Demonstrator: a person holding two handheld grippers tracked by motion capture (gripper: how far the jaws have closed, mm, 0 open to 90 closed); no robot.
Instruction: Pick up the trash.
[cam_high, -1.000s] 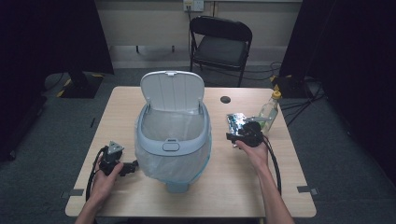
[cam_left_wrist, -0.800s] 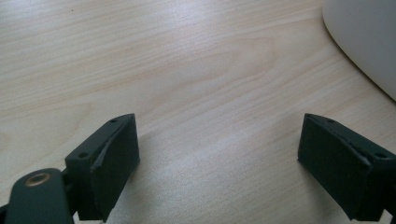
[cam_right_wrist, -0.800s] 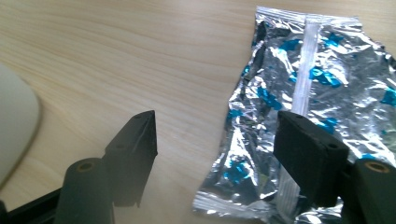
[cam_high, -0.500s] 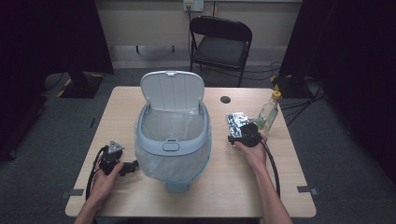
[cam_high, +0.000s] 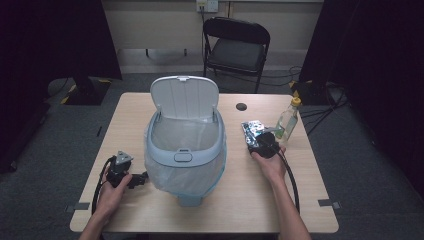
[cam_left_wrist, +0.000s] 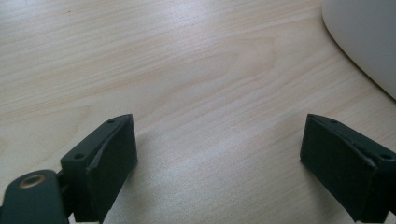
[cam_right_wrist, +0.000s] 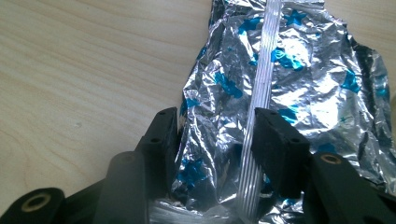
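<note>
Now the right hand-held gripper (cam_right_wrist: 212, 135) has its jaws about half open, and they have just been closing; a crinkled silver foil wrapper (cam_right_wrist: 280, 79) with blue marks lies between them. In the right gripper view the foil bulges up against the inner faces of both jaws, though whether the pads truly press it I cannot tell. In the high view this right hand-held gripper (cam_high: 260, 139) sits at the near end of the foil wrapper (cam_high: 252, 128), at about three o'clock from the bin (cam_high: 185, 150) in the middle of the bench (cam_high: 125, 115).

The wrapper lies flat on the bench. Its long axis runs from six o'clock to twelve in the right gripper view, straight away from the jaws, with a pale ribbed seam along it. In the high view it runs from about five o'clock to eleven. A clear bottle (cam_high: 287, 120) with a yellow cap stands upright just beside the wrapper, at its three o'clock.

The left hand-held gripper (cam_left_wrist: 217, 154) stands wide open over bare wood, holding nothing. In the high view the left hand-held gripper (cam_high: 141, 178) rests at about eight o'clock from the bin, jaws pointing at the bin liner.
</note>
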